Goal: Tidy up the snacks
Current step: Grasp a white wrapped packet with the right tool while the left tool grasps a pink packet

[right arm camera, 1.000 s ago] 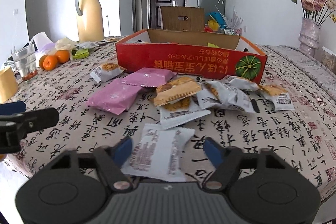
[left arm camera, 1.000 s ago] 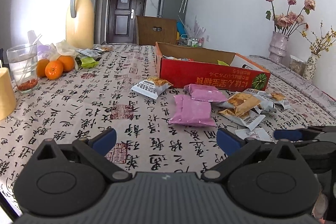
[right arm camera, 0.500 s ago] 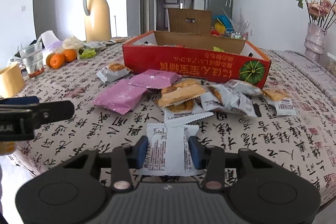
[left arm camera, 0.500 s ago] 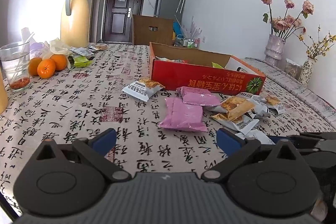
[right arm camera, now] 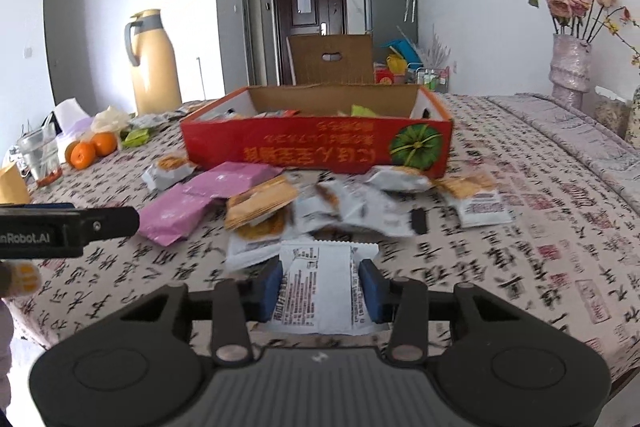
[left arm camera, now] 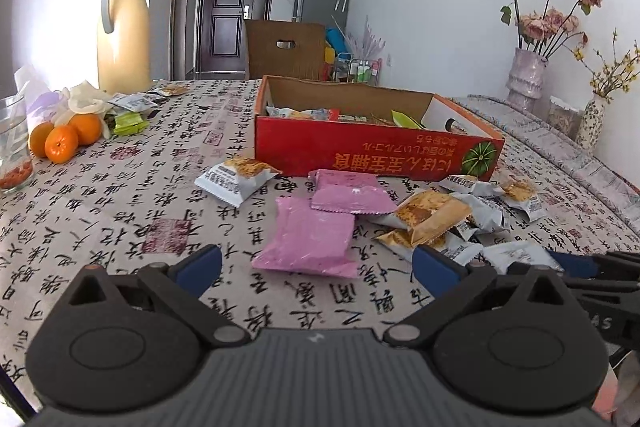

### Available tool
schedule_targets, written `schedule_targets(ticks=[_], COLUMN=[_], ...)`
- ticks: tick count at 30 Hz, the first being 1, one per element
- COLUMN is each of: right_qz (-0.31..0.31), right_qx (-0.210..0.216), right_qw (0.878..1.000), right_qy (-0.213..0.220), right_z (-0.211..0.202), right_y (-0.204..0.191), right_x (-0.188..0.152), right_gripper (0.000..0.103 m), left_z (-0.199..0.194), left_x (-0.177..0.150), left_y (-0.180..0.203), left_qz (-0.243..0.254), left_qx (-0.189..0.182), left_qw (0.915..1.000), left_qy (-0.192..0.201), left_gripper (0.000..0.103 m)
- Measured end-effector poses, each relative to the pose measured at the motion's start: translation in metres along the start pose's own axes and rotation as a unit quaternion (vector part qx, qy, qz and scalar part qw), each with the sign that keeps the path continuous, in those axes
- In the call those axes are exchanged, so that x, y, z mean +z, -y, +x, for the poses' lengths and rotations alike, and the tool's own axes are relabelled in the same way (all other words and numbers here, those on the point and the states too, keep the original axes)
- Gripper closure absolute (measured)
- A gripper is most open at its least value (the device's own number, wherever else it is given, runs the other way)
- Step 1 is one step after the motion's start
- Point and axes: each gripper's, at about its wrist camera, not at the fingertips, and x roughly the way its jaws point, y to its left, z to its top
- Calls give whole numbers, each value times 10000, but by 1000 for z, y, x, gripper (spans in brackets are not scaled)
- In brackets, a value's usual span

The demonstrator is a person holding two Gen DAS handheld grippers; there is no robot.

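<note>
Right gripper point(right arm camera: 320, 285): blue pads closed on a white snack packet point(right arm camera: 322, 287), printed back up, held at the near edge of the table point(right arm camera: 560, 211); jaws have just been closing on it.

Left gripper point(left arm camera: 316, 267): jaws wide apart, nothing between them, above the near edge by a pink packet point(left arm camera: 310, 237).

Red cardboard box point(right arm camera: 316, 147): open top, mid-table toward the far edge, some wrappers inside.

Loose snacks before the box: second pink packet point(right arm camera: 232, 179), orange-brown cracker packet point(right arm camera: 260, 203), several white packets point(right arm camera: 360, 207), one white packet point(left arm camera: 236, 179) apart to the left.

Left edge: oranges point(left arm camera: 64, 139), glass point(left arm camera: 14, 143). Far-left corner: yellow thermos jug point(left arm camera: 122, 31).
</note>
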Motion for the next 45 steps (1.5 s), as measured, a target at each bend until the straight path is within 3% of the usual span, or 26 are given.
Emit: schedule_targets(ticks=[14, 27, 31, 35, 41, 45], right_qz=[267, 389, 382, 392, 369, 366], right_qx=[-113, -12, 10, 97, 165, 218], right_qw=[9991, 9981, 9981, 9980, 9983, 9983], right_qy=[298, 476, 493, 490, 420, 398], right_z=[4, 25, 29, 34, 40, 43], right_y=[59, 77, 78, 78, 76, 75], right_x=[25, 41, 45, 45, 45, 44], right_gripper=[62, 62, 62, 62, 62, 62], left_z=[40, 87, 99, 104, 102, 99], left_x=[18, 27, 24, 23, 26, 27], left_y=[11, 21, 22, 20, 19, 17], left_qz=[-69, 102, 134, 66, 35, -55], left_qx=[492, 764, 704, 736, 658, 648], left_qw=[9982, 9938, 9925, 9919, 9932, 9936], left_qy=[-334, -802, -986, -1031, -963, -927], left_gripper=[0, 0, 10, 12, 36, 41])
